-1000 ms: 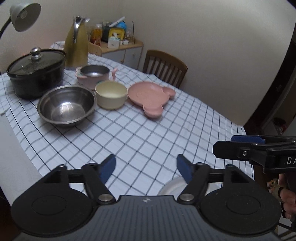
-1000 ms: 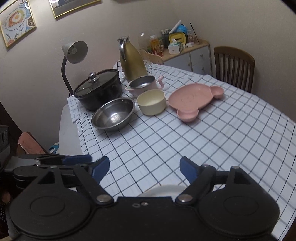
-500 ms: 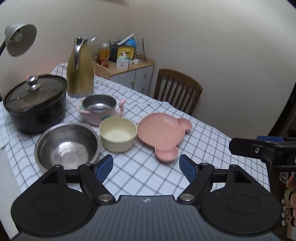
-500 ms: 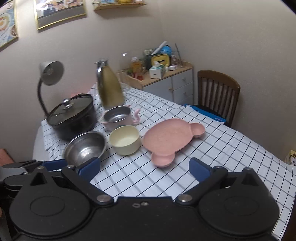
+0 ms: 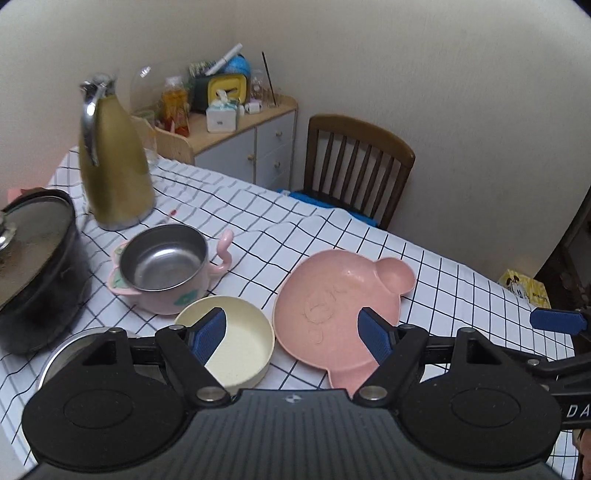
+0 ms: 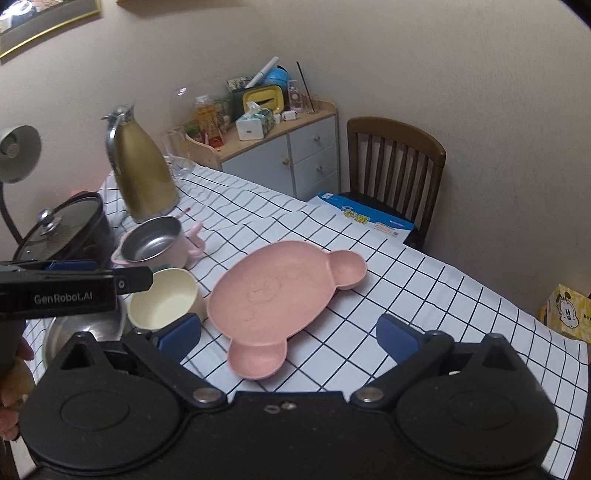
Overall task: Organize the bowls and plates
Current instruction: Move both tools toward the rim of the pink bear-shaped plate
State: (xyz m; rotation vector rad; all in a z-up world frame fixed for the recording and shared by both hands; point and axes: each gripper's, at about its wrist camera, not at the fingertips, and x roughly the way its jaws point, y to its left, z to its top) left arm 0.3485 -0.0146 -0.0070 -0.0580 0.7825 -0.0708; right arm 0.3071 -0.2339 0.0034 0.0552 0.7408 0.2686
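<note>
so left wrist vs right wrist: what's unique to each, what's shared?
Left wrist only: nothing clear-cut; it shows the right gripper's blue finger at its right edge.

Right wrist only: desk lamp, picture frame, and the blue pack in full on the chair.

Both: pink bear plate, cream bowl, steel-lined pink cup, gold jug, black lidded pot, checked tablecloth. Both grippers are open and empty.

A tall gold jug is standing at the back of the counter, which is wearing a white cloth with black squares. A black pot with a glass lid is sitting near it. A brown chair is waiting by the wall. A small cupboard is holding a tissue box and bottles. A lamp is leaning in.
</note>
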